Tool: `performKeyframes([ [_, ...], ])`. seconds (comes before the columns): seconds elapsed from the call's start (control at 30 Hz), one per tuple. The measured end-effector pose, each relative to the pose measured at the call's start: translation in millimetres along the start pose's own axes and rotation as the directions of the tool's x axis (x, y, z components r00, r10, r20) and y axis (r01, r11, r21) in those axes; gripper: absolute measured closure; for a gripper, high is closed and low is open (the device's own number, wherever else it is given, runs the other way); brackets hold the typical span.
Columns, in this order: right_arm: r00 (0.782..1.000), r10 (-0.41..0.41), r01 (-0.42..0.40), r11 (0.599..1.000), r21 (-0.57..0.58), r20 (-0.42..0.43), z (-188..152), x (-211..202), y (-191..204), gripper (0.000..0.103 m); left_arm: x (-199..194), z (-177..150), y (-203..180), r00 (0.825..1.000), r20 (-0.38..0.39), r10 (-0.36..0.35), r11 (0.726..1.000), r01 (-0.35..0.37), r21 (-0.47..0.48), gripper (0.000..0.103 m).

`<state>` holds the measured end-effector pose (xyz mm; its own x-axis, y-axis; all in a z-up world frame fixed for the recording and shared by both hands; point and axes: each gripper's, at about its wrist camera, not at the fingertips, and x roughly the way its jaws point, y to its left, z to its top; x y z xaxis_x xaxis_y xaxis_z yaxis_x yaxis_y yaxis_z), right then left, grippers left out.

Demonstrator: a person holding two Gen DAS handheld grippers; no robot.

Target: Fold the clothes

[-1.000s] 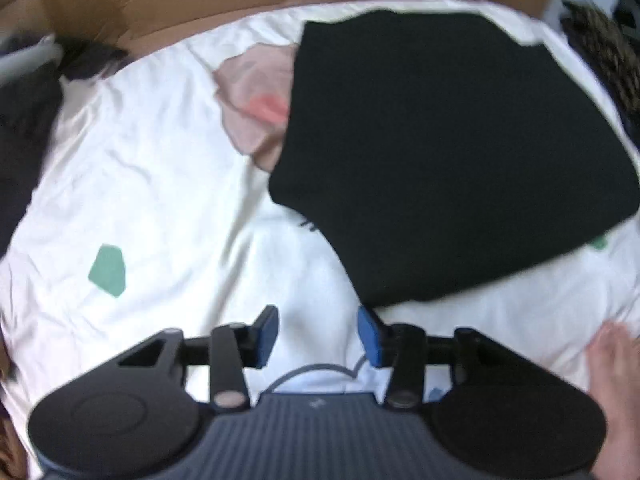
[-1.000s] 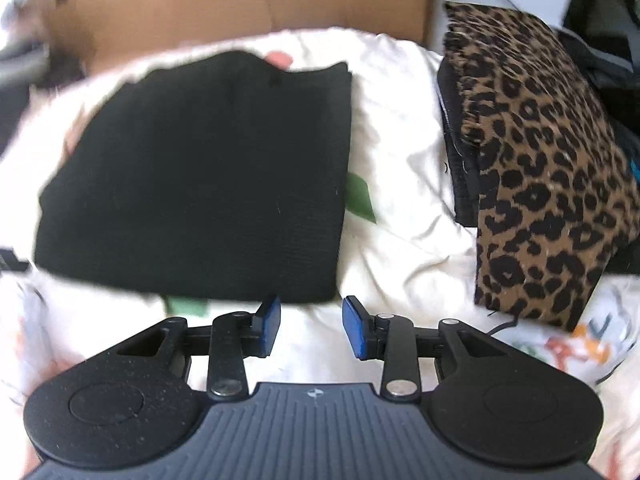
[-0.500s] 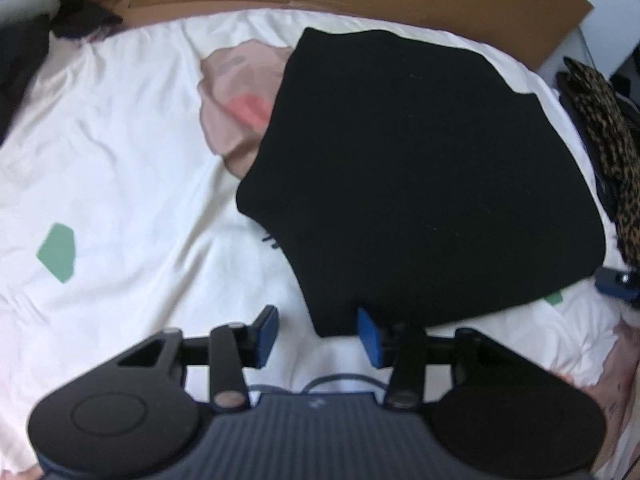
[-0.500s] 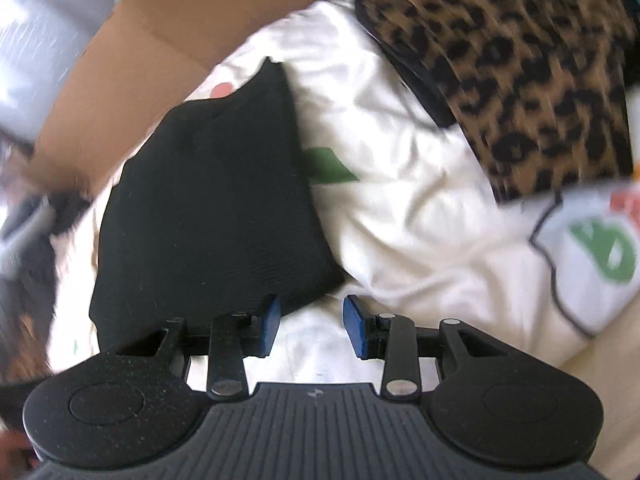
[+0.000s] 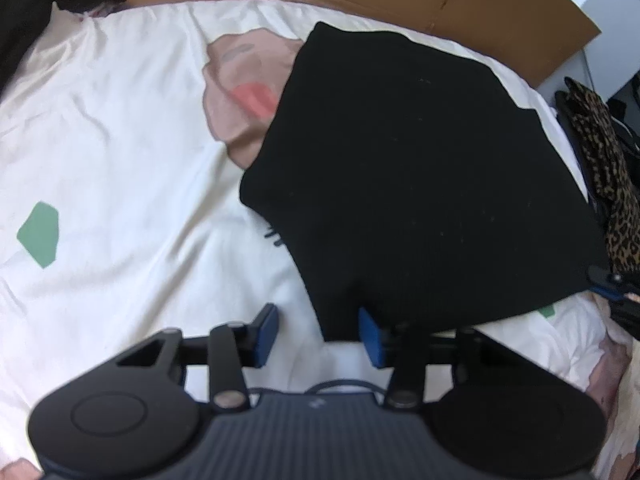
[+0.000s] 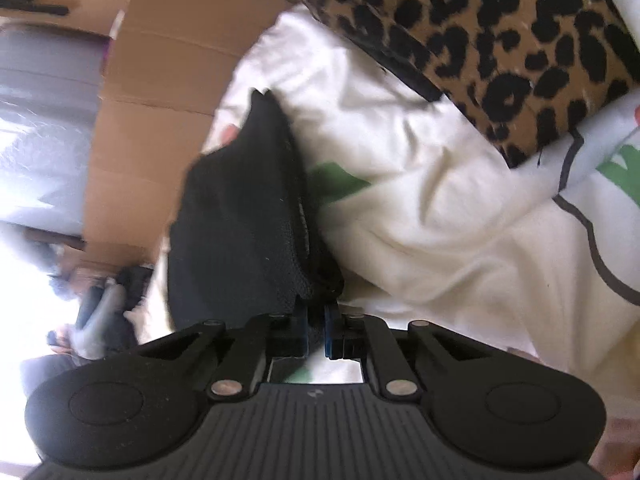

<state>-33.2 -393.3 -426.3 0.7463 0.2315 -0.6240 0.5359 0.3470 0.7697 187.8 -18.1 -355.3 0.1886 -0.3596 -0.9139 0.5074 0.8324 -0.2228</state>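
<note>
One black garment (image 5: 420, 184) fills the left wrist view, lying folded flat on the white sheet (image 5: 120, 160) ahead of the left gripper (image 5: 318, 330) — its jaws stand half open, the near corner between them, unpinched. In the right wrist view the right gripper (image 6: 316, 322) has just closed its jaws on the garment's near corner. Judging by this, most folds look done — another fold or a move to the leopard-print pile (image 6: 500, 40) beyond seems left.

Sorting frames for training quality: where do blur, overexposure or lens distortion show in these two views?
Left wrist view: mostly sharp, fisheye bends the cardboard edge, and the black garment is too dark for folds to show. Right wrist view: left side smeared and blown out white, leopard-print fabric soft.
</note>
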Motion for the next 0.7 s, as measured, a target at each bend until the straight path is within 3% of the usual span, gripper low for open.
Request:
performKeyframes([
  [0.2,1.0,0.027,-0.027,0.999,0.036,-0.001,-2.0,-0.9,-5.5,0.094,0.0,-8.5,-0.7,1.0,-0.001,0.005,1.0,-0.005,0.014,0.056],
  [0.33,1.0,0.021,-0.021,0.998,0.066,0.001,-4.7,5.9,-17.7,0.066,-0.6,-4.4,-1.4,1.0,-0.015,0.006,1.0,-0.005,0.012,0.057],
  [0.5,1.0,0.019,-0.022,0.993,0.118,0.023,-3.9,21.0,-18.6,0.068,-1.7,0.2,-2.5,1.0,-0.031,0.002,1.0,-0.001,0.015,0.062],
  [0.6,1.0,0.007,-0.009,0.993,0.116,0.023,-1.3,26.1,-13.9,0.085,-5.6,3.6,-1.3,1.0,-0.018,-0.012,1.0,0.012,0.018,0.065],
  [0.7,0.999,0.013,-0.018,0.991,0.129,0.041,0.1,20.7,-16.0,0.093,-12.3,1.2,0.2,0.999,0.039,-0.001,0.999,0.0,0.035,0.071],
])
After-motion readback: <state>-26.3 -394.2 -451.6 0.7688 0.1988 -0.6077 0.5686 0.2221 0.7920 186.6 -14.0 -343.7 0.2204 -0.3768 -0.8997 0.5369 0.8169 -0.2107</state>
